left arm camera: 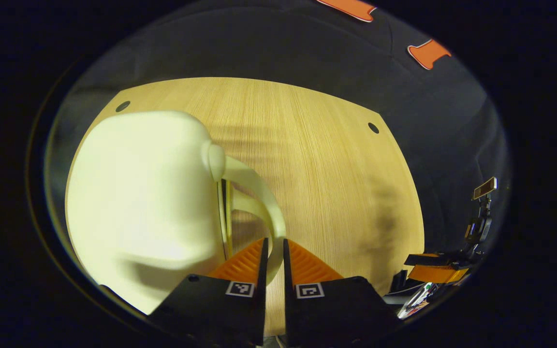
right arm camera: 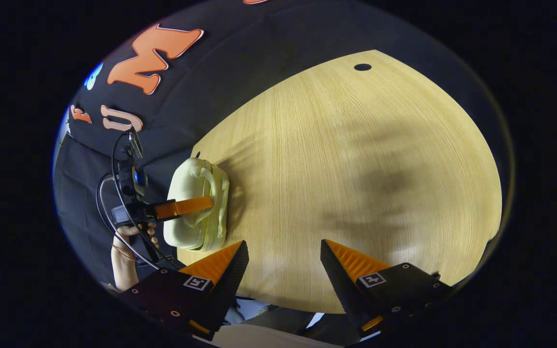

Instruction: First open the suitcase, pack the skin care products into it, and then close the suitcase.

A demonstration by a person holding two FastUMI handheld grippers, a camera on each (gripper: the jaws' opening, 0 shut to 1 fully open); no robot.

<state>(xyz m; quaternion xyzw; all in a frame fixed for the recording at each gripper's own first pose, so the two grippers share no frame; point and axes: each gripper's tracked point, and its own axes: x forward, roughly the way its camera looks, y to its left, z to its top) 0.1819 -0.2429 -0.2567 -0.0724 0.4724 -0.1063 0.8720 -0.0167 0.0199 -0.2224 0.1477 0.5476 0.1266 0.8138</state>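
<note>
Cream suitcase (left arm camera: 143, 193) handle between left gripper (left arm camera: 273, 251) fingers, right gripper (right arm camera: 283, 261) agape.

1. Left gripper (left arm camera: 273, 251): each finger carries one small square black-and-white coded marker, one on the left finger (left arm camera: 240, 288) and one on the right finger (left arm camera: 310, 290). Each is a blocky pattern inside a white border, with no letters or digits.
2. Right gripper (right arm camera: 283, 256): it has the same kind of square coded marker on each finger, one at left (right arm camera: 197, 282) and one at right (right arm camera: 371, 279). These are also patterns only, and nothing spells out.
3. Suitcase (left arm camera: 138, 193): no legible word, brand or number on its shell.
</note>
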